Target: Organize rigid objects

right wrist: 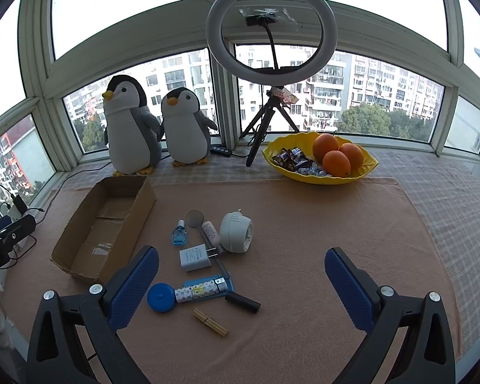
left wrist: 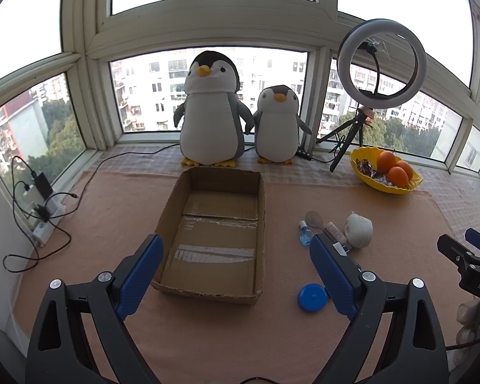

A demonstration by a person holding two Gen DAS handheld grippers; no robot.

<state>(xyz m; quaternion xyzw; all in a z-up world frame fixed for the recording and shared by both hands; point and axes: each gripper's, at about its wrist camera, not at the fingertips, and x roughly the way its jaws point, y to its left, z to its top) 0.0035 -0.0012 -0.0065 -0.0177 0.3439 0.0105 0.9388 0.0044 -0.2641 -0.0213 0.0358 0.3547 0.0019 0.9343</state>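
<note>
Left wrist view looks down on the box (left wrist: 212, 233), open-topped and empty on the peach cloth (left wrist: 118, 204), with the left gripper (left wrist: 235, 249) held wide apart above its near end, gripping nothing. Its right finger blocks most of the clutter: only the blue bottle (left wrist: 305, 235), spoon (left wrist: 313, 219), tube (left wrist: 336, 232), white fan (left wrist: 359, 228) and blue disc (left wrist: 313, 297) peek out.

Right wrist view lays the pile bare, just beside the box (right wrist: 108, 227): charger (right wrist: 193, 257), patterned lighter (right wrist: 196, 291) on a light-blue tool that may be a scraper (right wrist: 225, 276), black cylinder (right wrist: 242, 301) and clothespin (right wrist: 210, 321). The right gripper (right wrist: 241, 265) hangs spread wide over them, empty.

Behind stand two penguins (right wrist: 129, 124), a ring light (right wrist: 272, 28) on its tripod, and a yellow bowl (right wrist: 361, 169) of oranges and sweets. Cables and a power strip (left wrist: 44, 220) by the left window show only from the left.
</note>
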